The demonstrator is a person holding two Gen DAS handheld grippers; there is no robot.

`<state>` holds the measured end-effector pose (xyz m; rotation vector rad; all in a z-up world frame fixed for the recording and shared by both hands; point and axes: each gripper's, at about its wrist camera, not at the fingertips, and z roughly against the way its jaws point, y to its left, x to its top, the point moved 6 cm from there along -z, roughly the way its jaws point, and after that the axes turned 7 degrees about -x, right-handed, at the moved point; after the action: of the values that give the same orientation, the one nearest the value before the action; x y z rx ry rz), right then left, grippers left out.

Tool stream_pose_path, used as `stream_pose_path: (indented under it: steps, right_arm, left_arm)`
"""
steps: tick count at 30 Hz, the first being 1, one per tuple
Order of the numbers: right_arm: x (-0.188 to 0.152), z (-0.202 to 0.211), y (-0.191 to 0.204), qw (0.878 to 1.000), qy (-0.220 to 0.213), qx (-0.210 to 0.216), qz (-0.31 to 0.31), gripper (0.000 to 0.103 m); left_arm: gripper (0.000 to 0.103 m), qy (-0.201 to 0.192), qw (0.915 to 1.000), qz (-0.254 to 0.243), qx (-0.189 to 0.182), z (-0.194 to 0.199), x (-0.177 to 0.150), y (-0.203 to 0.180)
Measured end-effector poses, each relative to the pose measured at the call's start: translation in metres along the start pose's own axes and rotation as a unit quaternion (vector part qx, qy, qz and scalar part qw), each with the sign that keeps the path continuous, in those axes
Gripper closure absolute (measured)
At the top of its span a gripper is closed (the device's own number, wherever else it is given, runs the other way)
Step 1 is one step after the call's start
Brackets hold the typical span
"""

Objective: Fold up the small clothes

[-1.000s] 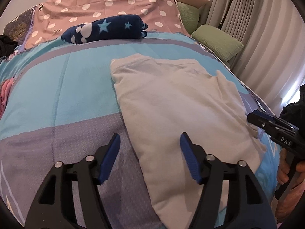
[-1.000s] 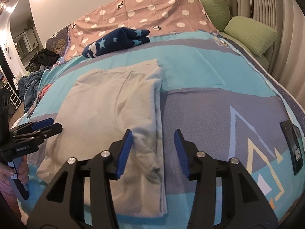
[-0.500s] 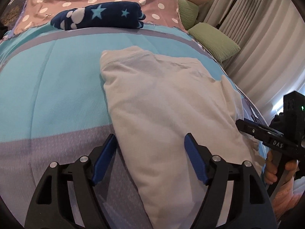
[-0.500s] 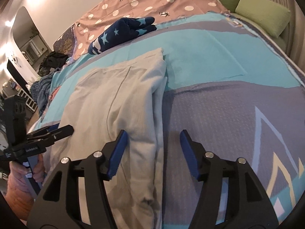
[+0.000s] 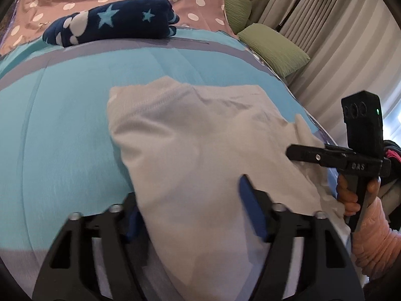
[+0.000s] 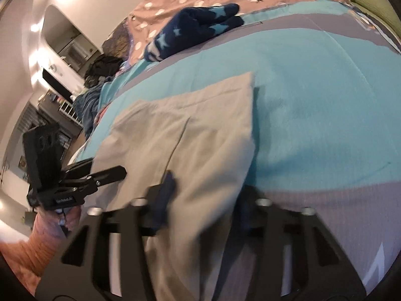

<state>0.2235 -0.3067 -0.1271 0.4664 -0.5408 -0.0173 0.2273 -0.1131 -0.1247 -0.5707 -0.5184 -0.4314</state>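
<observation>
One white garment (image 5: 200, 150), partly folded, is laid flat on the bed (image 5: 62, 138), its long axis running from the near edge away toward the navy star blanket (image 5: 110, 20). It is judged light, soft and limp, so it is best taken at the near corners or long side edges, where several layers can be pinched together. Both jaw pairs are seen spread wide, gripping nothing: the left hand-held gripper (image 5: 190, 205) straddles the garment's left edge and the right hand-held gripper (image 6: 205, 195) straddles its right edge.
</observation>
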Motion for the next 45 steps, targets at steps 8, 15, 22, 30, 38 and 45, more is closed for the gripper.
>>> stream_pose_path:
  steps: [8, 15, 22, 30, 38, 45]
  right_arm:
    - [0.008, 0.079, 0.034, 0.991, -0.118, -0.044, 0.046, 0.089]
    - [0.066, 0.178, -0.004, 0.969, -0.216, -0.12, 0.029, 0.089]
    - [0.157, 0.212, -0.059, 0.951, -0.256, -0.171, -0.005, 0.089]
    - [0.258, 0.121, -0.126, 0.957, -0.225, -0.172, -0.067, 0.089]
    - [0.282, -0.016, -0.193, 0.934, -0.145, -0.305, -0.115, 0.046]
    - [0.217, -0.029, -0.189, 0.932, -0.133, -0.331, -0.063, 0.047]
  left_arm:
    - [0.087, -0.059, 0.9967, -0.051, 0.021, 0.031, 0.024, -0.036]
    - [0.088, -0.122, 0.9854, -0.117, -0.023, 0.061, 0.087, -0.111]
    - [0.091, -0.133, 0.9711, -0.197, -0.019, 0.02, 0.176, -0.182]
    - [0.091, -0.124, 0.9699, -0.203, 0.05, -0.053, 0.279, -0.174]
    - [0.072, -0.071, 0.9676, -0.173, 0.17, -0.164, 0.327, -0.066]
    - [0.057, -0.034, 0.9631, -0.204, 0.172, -0.212, 0.27, -0.036]
